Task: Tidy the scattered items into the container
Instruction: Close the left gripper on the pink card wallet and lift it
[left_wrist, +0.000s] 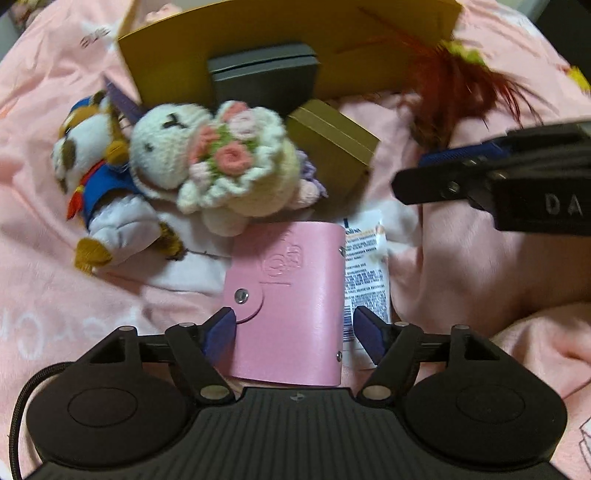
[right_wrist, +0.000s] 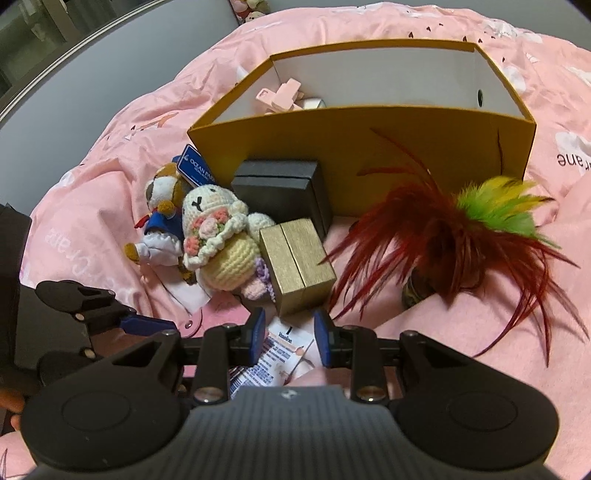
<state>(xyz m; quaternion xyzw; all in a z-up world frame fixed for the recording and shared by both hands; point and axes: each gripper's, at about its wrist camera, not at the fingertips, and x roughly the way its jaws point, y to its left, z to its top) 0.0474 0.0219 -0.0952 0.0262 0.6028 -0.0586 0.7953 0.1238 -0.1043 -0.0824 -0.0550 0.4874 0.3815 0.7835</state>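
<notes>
My left gripper (left_wrist: 295, 328) points down over a pink snap card wallet (left_wrist: 291, 295) that lies on the pink bedding. Its jaws stand open on either side of the wallet, and the pads do not press on it. A white printed sachet (left_wrist: 365, 266) lies at the wallet's right edge. My right gripper (right_wrist: 290, 332) hovers over that sachet (right_wrist: 280, 347) with a narrow gap between its pads and nothing gripped. The yellow cardboard box (right_wrist: 369, 147) stands open behind, with a pink clip (right_wrist: 280, 96) inside.
In front of the box lie a black case (right_wrist: 280, 184), a gold case (right_wrist: 295, 254), a crochet bunny (right_wrist: 221, 236) and a dog plush (right_wrist: 162, 218). A red and green feather toy (right_wrist: 461, 236) lies at the right. The bedding (right_wrist: 480, 354) is rumpled.
</notes>
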